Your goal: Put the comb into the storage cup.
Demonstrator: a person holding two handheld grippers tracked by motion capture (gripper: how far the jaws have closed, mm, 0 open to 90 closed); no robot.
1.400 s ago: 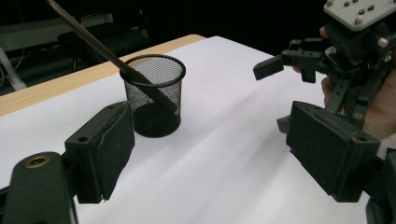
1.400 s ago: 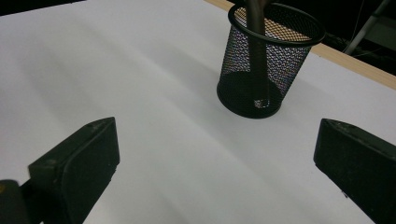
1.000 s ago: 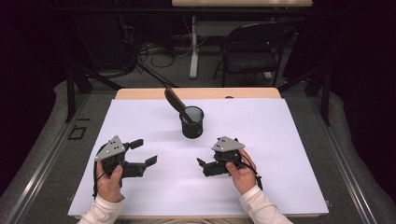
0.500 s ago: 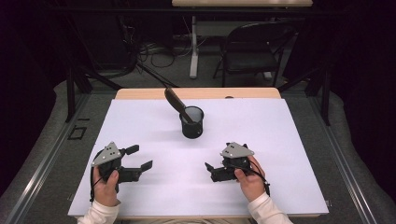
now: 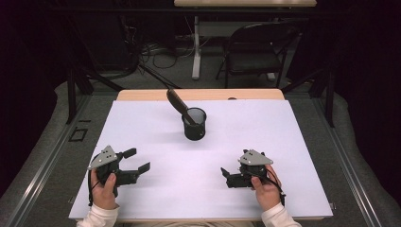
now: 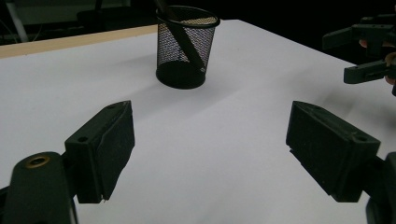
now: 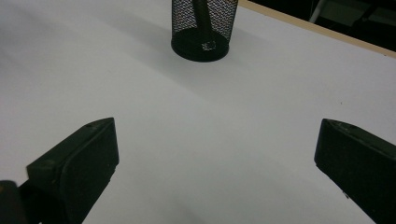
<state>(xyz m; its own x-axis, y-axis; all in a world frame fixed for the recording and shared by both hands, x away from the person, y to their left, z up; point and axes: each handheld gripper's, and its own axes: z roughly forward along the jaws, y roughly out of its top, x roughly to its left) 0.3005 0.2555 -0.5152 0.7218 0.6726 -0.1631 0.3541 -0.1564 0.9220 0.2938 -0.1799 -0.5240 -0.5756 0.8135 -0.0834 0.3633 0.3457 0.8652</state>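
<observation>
Both hands have drawn back toward the person's edge of the counter [image 5: 142, 118] since the earlier frame, away from the mesh pen cup [image 5: 194, 124]. One cup stands upright near the middle of the far half, with one dark marker-like tool [image 5: 178, 104] leaning out of it to the left. Two tongs are at work: the left tongs [image 5: 136, 160] stand wide and empty, and the right tongs [image 5: 226, 176] stand wide and empty too. Resting them well apart, low over the bare white sheet, probably suits this step best.
</observation>
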